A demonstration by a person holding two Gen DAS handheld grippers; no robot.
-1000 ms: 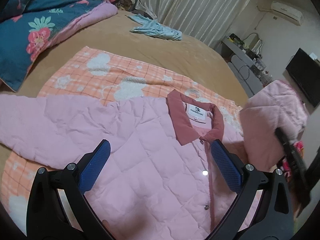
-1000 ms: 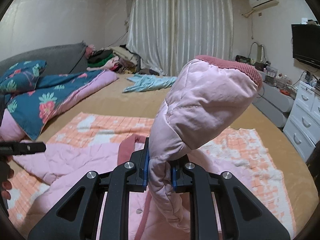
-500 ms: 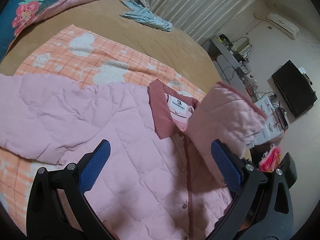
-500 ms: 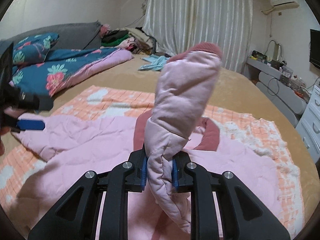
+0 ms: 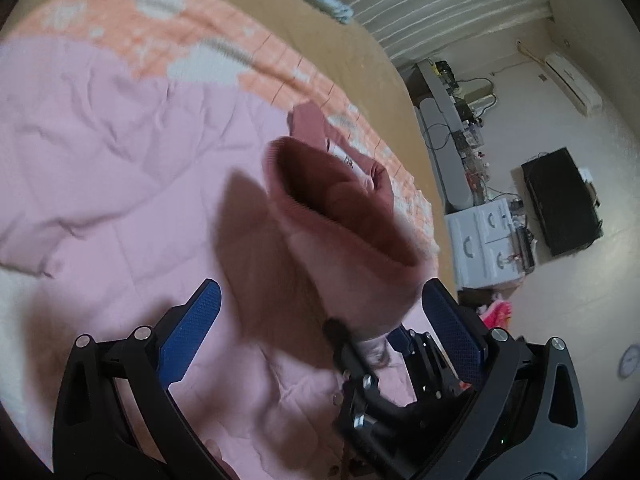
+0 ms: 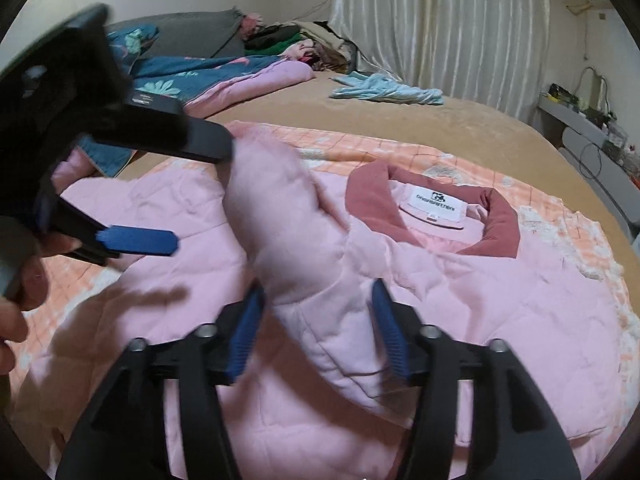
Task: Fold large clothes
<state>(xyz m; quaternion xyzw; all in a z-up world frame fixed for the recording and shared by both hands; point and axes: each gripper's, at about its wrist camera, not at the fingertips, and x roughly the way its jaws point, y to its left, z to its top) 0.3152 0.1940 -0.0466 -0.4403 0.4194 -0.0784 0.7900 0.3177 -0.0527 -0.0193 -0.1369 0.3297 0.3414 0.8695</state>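
Observation:
A pink quilted jacket (image 6: pixel 500 300) with a dark pink collar (image 6: pixel 368 200) lies face up on the bed. Its right sleeve (image 6: pixel 296 240) is folded across the chest, with the dark pink cuff (image 5: pixel 340 208) towards my left gripper. My right gripper (image 6: pixel 320 332) straddles the sleeve near its base. Its jaws are opening, and the blue pads stand just off the fabric on both sides. My left gripper (image 5: pixel 320 316) is open wide just in front of the cuff, with nothing gripped. It also shows at the left of the right wrist view, left gripper (image 6: pixel 202 196), beside the sleeve's end.
An orange checked blanket (image 6: pixel 400 148) lies under the jacket on the tan bed cover (image 6: pixel 440 120). Further back are a light blue garment (image 6: pixel 384 90), a floral quilt (image 6: pixel 192 76) and a clothes pile (image 6: pixel 296 40). White drawers (image 5: pixel 488 240) and a TV (image 5: pixel 560 200) stand off the bed.
The right gripper came down with the sleeve, laid it across the jacket's front, and its jaws spread off the fabric. The left gripper sank and swung towards the cuff.

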